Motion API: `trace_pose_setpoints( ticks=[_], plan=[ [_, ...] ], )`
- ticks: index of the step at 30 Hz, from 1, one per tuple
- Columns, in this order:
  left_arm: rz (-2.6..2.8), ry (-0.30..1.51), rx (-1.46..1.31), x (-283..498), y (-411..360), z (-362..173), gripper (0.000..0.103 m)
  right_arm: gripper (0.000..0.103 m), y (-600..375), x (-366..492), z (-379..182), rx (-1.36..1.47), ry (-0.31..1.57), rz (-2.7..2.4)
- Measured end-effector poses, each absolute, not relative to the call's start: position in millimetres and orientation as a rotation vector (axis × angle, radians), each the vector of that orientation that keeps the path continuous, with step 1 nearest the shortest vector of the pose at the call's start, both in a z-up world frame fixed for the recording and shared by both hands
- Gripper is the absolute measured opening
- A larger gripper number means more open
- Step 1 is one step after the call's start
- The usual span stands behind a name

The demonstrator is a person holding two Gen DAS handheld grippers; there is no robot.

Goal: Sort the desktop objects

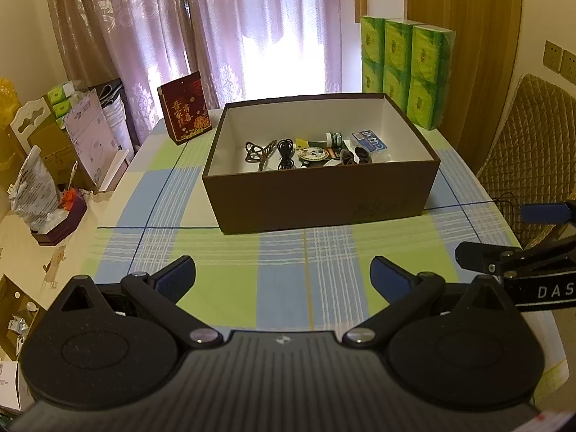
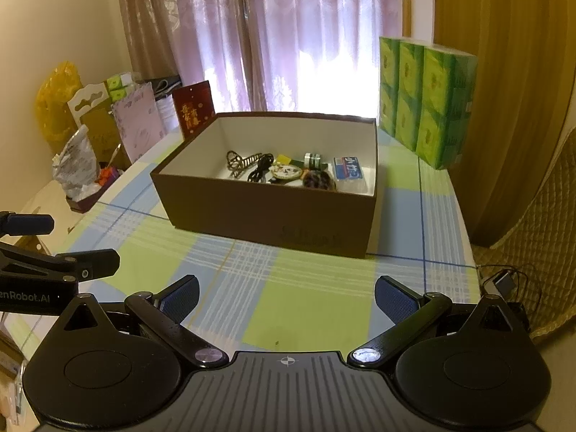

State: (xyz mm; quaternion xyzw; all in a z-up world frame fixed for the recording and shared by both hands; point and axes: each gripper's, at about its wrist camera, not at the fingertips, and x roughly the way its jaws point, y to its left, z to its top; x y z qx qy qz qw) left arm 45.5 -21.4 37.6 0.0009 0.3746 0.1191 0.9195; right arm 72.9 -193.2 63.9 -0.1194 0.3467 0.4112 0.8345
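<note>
Several small items, among them a black cable (image 1: 285,151) and a blue packet (image 1: 370,141), lie in my brown box (image 1: 320,198) at frame centre. Left gripper (image 1: 282,276) and right gripper (image 2: 287,297) hover low, spread wide, empty.

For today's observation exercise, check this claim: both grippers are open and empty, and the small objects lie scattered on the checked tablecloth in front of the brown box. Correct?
One detail is wrong. The small objects lie inside the brown box, not on the checked tablecloth; the left wrist view shows this. The left gripper and right gripper are indeed open and empty.
</note>
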Motion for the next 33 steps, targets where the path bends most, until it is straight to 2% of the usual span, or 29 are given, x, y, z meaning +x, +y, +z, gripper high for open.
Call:
trace_pose_setpoints(
  ticks=[33],
  plan=[
    [0.255,0.814,0.010,55,-19,20,0.102,0.101,-186,78,48,-0.269,0.787,0.875]
  ],
)
